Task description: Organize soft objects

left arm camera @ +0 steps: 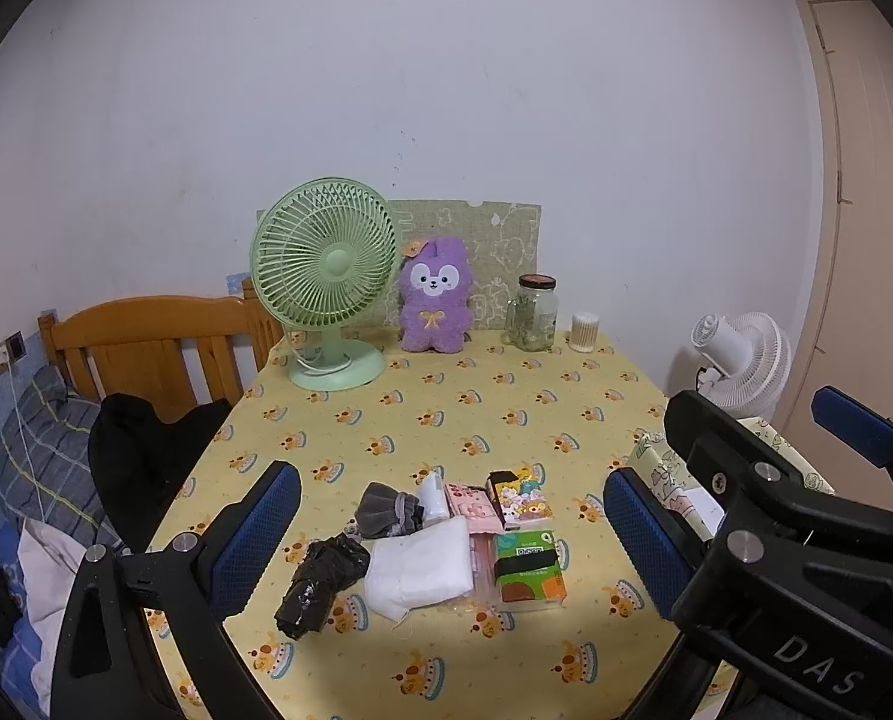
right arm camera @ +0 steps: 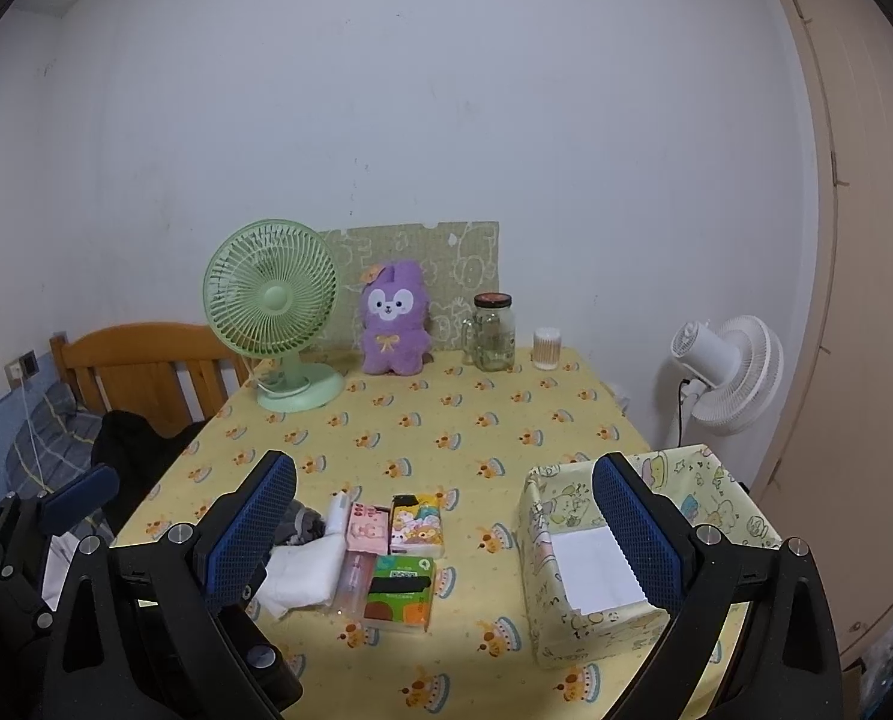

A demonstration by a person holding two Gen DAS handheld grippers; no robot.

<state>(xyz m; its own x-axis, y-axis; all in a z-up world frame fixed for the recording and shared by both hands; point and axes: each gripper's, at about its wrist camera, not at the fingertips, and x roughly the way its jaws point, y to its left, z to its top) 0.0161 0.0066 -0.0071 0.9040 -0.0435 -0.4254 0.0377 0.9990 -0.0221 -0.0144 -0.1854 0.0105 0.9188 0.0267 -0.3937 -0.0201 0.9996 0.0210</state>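
The right gripper's (right arm camera: 446, 531) left finger (right arm camera: 248, 531) covers most of the grey sock (right arm camera: 302, 525) and part of the white cloth (right arm camera: 302, 576). Its right finger hides part of the fabric box (right arm camera: 542, 546). From the left wrist, that box (left arm camera: 656, 468) is mostly hidden. Print on the green tissue pack (right arm camera: 401, 591) is too small to read.
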